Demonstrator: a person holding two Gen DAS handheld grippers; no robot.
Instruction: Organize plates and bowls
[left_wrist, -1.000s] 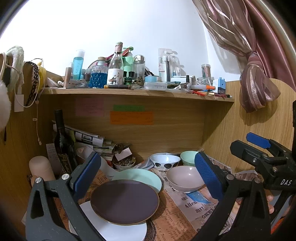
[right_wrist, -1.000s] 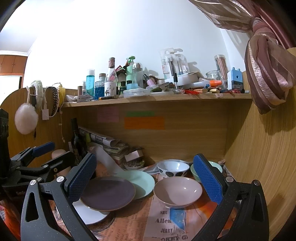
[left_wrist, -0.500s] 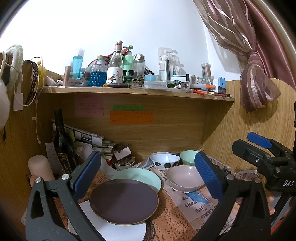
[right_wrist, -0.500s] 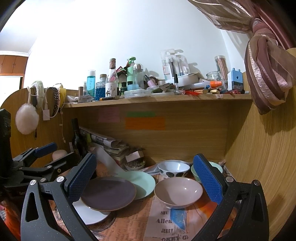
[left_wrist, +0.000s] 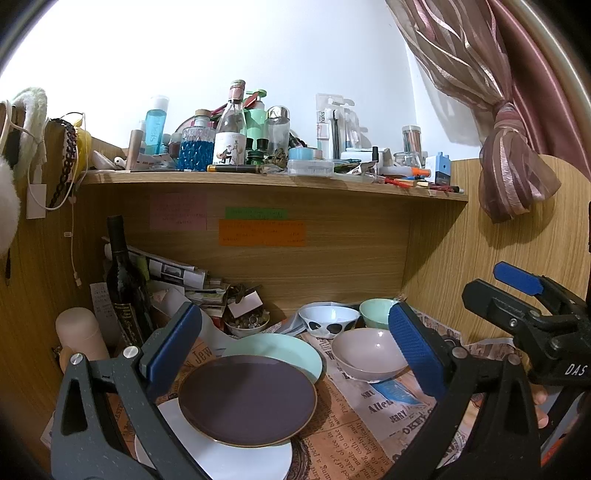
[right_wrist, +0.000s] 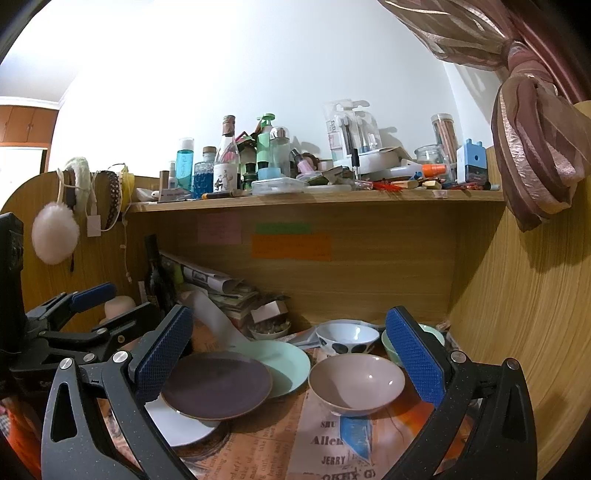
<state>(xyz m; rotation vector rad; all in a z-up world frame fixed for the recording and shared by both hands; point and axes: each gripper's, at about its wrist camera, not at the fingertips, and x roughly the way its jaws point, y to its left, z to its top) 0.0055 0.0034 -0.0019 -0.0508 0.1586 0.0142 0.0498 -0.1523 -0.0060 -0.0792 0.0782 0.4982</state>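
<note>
A dark purple plate (left_wrist: 246, 397) (right_wrist: 217, 384) lies on top of a white plate (left_wrist: 236, 458) (right_wrist: 173, 424) and overlaps a mint green plate (left_wrist: 280, 350) (right_wrist: 288, 363). To the right stands a pale pink bowl (left_wrist: 369, 354) (right_wrist: 356, 382). Behind it are a white bowl with black spots (left_wrist: 328, 320) (right_wrist: 347, 338) and a mint green bowl (left_wrist: 376, 312) (right_wrist: 430, 332). My left gripper (left_wrist: 293, 343) hangs open above the purple plate. My right gripper (right_wrist: 288, 350) is open too, held above the plates and the pink bowl. Neither holds anything.
Newspaper (left_wrist: 362, 435) covers the desk. At the back left stand a dark wine bottle (left_wrist: 123, 284), a beige cylinder (left_wrist: 79, 336), stacked papers (left_wrist: 177, 273) and a small dish of trinkets (left_wrist: 245, 323). A cluttered shelf (left_wrist: 273, 181) runs overhead. Wooden walls close in both sides; a curtain (left_wrist: 513, 177) hangs right.
Both grippers have drifted only slightly; the plates and bowls lie as before and both grippers stay open.
</note>
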